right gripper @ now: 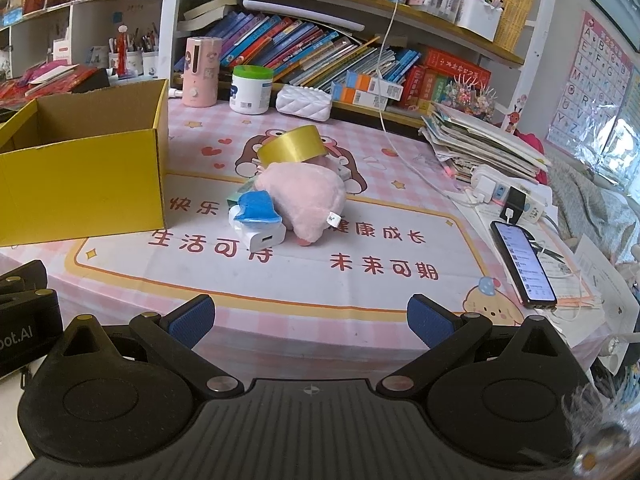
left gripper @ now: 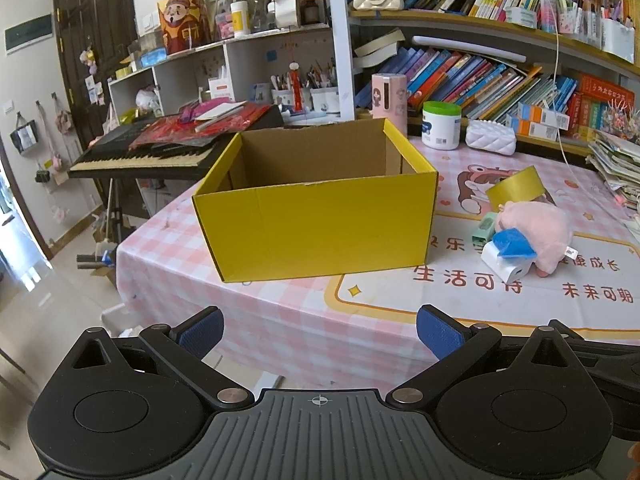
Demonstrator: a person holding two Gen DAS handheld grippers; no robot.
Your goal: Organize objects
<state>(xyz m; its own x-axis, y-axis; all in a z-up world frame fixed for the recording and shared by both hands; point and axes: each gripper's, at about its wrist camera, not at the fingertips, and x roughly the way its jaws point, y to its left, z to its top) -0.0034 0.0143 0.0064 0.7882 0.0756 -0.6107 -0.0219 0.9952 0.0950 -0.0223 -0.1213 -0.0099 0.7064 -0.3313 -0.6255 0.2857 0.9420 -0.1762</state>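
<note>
Matt yellow cardboard box (left gripper: pixel 320 220), fuzzy pink plush toy (right gripper: pixel 308 196), glossy tape roll (right gripper: pixel 292 144), smooth printed tablecloth (right gripper: pixel 360 240).

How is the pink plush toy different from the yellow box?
The pink plush toy looks soft and rounded; the yellow box is stiff cardboard with flat sides. The toy is much smaller. The box stands alone with its top open; the toy lies in a pile touching other things. Both sit on the table.

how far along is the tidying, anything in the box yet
Nothing looks done: what shows of the yellow box interior is bare, though its floor is hidden. Nothing is in hand; the left gripper and right gripper are both open and short of the pile. Left to move: the pink plush, yellow tape roll, white charger and blue piece beside the box.
</note>
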